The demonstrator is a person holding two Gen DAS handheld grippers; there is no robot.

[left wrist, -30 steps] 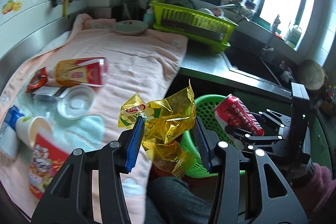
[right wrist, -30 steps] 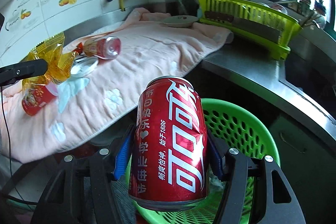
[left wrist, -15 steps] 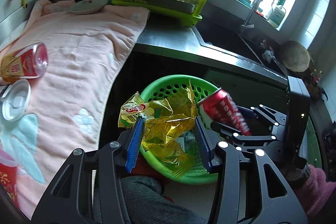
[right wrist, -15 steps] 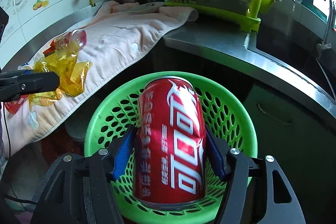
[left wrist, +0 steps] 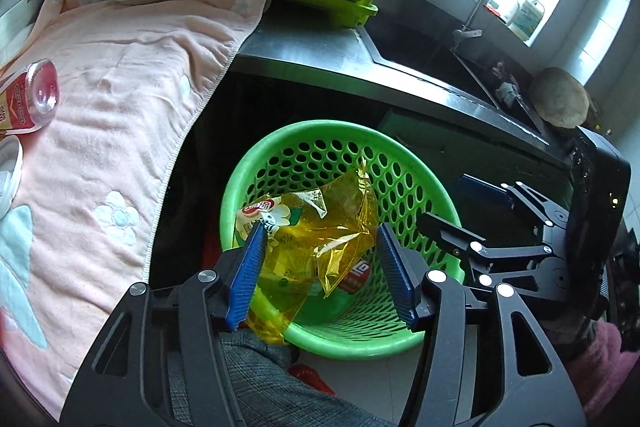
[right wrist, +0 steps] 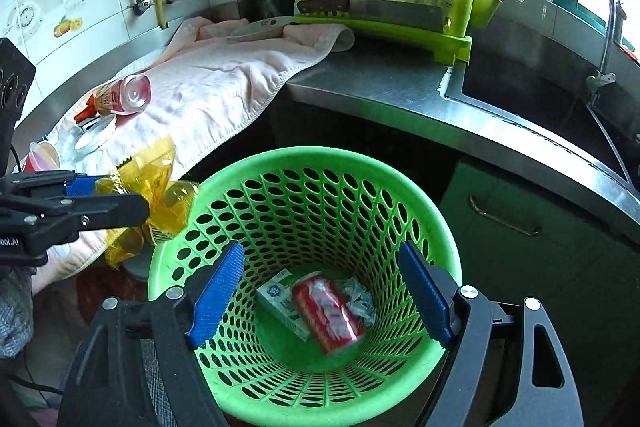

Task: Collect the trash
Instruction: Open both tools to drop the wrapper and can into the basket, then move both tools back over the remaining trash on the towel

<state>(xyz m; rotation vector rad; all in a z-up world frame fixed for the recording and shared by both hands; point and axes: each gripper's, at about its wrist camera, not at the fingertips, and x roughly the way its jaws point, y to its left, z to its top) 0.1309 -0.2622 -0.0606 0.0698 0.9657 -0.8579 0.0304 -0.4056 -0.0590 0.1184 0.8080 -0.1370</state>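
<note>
Your right gripper (right wrist: 320,299) has let go: half a second ago its pads were clamped on the red can (right wrist: 328,315), now the jaws are opening with nothing between them, and the can lies on its side at the bottom of the green basket (right wrist: 436,223), beside a small white carton (right wrist: 280,303) and some crumpled paper. That item counts as collected. Your left gripper (left wrist: 320,267) has come over the basket rim and its jaws are opening too; the yellow wrapper (left wrist: 312,243) is between them, touching the left pad, apart from the right one. It looks loose and about to fall; from the right wrist view it hangs at the near-left rim, so part of it may land outside. Left on the pink towel (left wrist: 120,87): a bottle lying on its side (left wrist: 30,95), a clear lid (right wrist: 94,137), a paper cup (right wrist: 42,157). Judged: two items nearly done, several to fetch.
</note>
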